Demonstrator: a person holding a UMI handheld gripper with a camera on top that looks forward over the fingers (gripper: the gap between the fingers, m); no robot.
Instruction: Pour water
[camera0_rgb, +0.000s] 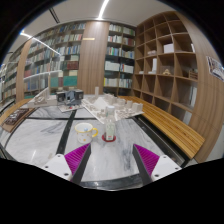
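Hand-held gripper (109, 157) released, fingers spread, nothing between them, bottle (109, 124) upright on counter (50, 140) just ahead, long axis vertical, cup (87, 130) beside it.

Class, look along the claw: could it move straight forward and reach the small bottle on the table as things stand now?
Probably yes. The claw is open, and the bottle stands upright on the table just beyond its fingers, roughly in line with the gap. Nothing shows between them; the yellowish cup sits off to one side.
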